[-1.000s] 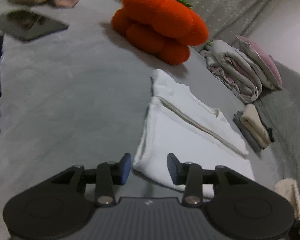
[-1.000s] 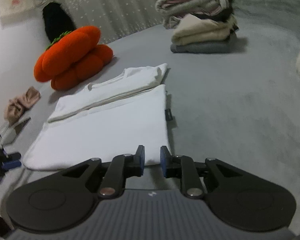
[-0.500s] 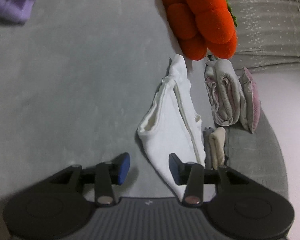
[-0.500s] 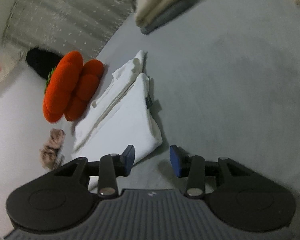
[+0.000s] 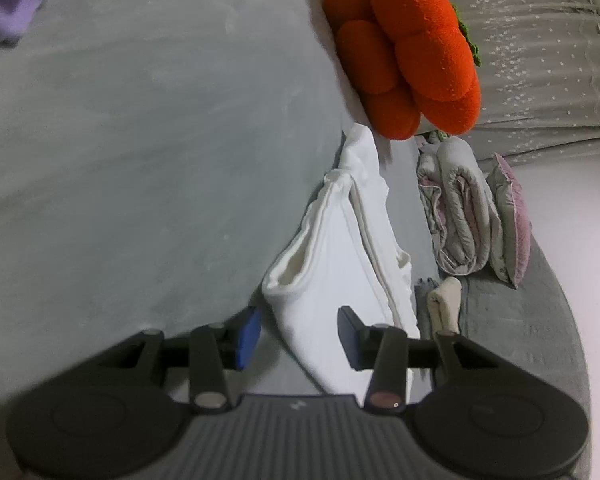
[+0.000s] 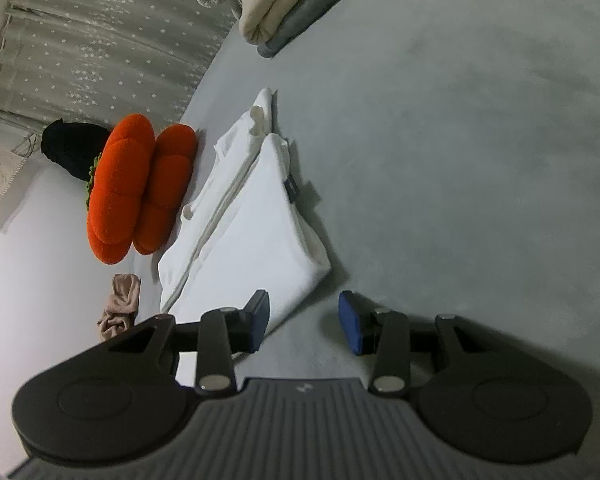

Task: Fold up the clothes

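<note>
Left gripper [image 5: 298, 334]: jaws partly open, blue pads apart. A corner of the white shirt [image 5: 340, 264] lies in the gap between them, but neither pad presses on it; nothing is held. The gripper points down at a slant toward the grey bed cover [image 5: 140, 152].

Right gripper [image 6: 304, 322]: jaws partly open to about the same width. The opposite corner of the white shirt [image 6: 256, 236] reaches toward the gap, its edge just beside the left-hand pad; the right-hand pad stands over bare grey bed cover [image 6: 460, 160]. No grip here either.

White shirt: lies flat on the bed cover, partly folded, one long strip turned in over the body so a seam line runs along its length. A small dark tag [image 6: 291, 191] shows at one edge in the right wrist view. The near hem gapes slightly open in the left wrist view.

Beyond the shirt: an orange pumpkin cushion [image 5: 404, 48] sits at the shirt's far end, near it. Beside the shirt on one side, a rolled quilt [image 5: 460, 208] and a pink pillow [image 5: 510, 224] stand together, with a small stack of folded clothes [image 5: 444, 304] nearer the gripper. In the right wrist view a beige crumpled garment [image 6: 120, 304] lies off the shirt's other side, and a black item [image 6: 72, 148] sits behind the cushion [image 6: 140, 188].
</note>
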A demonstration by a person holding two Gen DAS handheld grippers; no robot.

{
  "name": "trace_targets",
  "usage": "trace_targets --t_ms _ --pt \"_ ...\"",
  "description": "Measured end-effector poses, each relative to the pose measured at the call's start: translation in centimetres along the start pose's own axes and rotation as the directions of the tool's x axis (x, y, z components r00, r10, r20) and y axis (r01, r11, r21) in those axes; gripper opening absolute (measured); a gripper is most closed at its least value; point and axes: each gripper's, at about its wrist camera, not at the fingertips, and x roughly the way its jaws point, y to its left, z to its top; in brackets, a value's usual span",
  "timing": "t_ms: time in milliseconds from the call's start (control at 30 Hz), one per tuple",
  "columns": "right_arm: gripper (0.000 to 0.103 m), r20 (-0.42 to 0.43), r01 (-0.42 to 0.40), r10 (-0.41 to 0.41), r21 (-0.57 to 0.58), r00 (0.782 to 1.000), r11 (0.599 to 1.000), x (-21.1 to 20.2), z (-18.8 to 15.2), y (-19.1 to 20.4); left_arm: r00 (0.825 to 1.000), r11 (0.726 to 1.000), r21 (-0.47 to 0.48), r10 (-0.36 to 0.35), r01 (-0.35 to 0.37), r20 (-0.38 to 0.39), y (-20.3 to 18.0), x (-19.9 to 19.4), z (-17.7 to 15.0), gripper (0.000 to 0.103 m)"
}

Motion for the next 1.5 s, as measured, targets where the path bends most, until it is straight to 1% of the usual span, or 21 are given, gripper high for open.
trace_targets --t_ms 100,167,233,300,367,400,533,767,1033,1300,1500 --pt "0.040 0.038 -0.015 0.016 -0.001 0.999 1.000 0.9 0.1 -0.1 1.000 1.000 0.020 0.011 -0.011 0.026 -0.5 0.5 -0.1 0.042" --pt "0.037 0.059 -0.022 0.022 -0.009 0.998 1.000 1.2 0.1 -0.1 0.999 0.999 0.030 0.016 -0.017 0.041 -0.6 0.8 -0.2 0.038" --pt "0.031 0.074 -0.021 0.023 -0.020 0.997 1.000 1.5 0.0 0.0 0.999 0.999 0.043 0.025 -0.027 0.046 -0.8 1.0 -0.4 0.031" --pt "0.023 0.087 -0.024 0.025 -0.016 0.996 1.000 1.6 -0.1 -0.1 0.999 0.998 0.043 0.033 -0.034 0.034 -0.9 1.4 -0.4 0.018" --pt "0.019 0.093 -0.033 0.033 -0.006 0.995 0.999 1.5 -0.1 -0.3 1.000 1.000 0.027 0.009 -0.010 0.017 -0.8 1.5 -0.3 0.011" --pt "0.017 0.095 -0.039 0.039 -0.002 0.995 0.999 1.4 -0.1 -0.4 1.000 1.000 0.020 -0.004 0.004 0.013 -0.7 1.4 -0.2 0.010" --pt "0.016 0.103 -0.066 0.066 -0.005 0.993 0.998 0.9 -0.1 -0.1 0.999 0.999 0.004 -0.046 0.046 0.011 -0.9 0.8 -0.1 0.010" --pt "0.016 0.118 -0.100 0.102 -0.022 0.988 0.995 0.9 0.5 1.2 0.997 0.997 0.009 -0.078 0.078 0.008 -1.8 0.4 0.1 0.009" --pt "0.014 0.138 -0.142 0.146 -0.040 0.980 0.989 1.1 1.5 2.5 0.991 0.991 -0.007 -0.135 0.136 0.017 -3.1 0.3 0.7 0.007" --pt "0.014 0.178 -0.183 0.190 -0.055 0.965 0.982 2.2 3.7 4.4 0.982 0.983 -0.002 -0.181 0.182 0.044 -5.4 1.0 2.2 0.006" --pt "0.013 0.198 -0.201 0.213 -0.078 0.957 0.976 3.4 5.9 6.1 0.974 0.977 0.007 -0.215 0.215 0.065 -7.6 2.5 4.1 0.006"
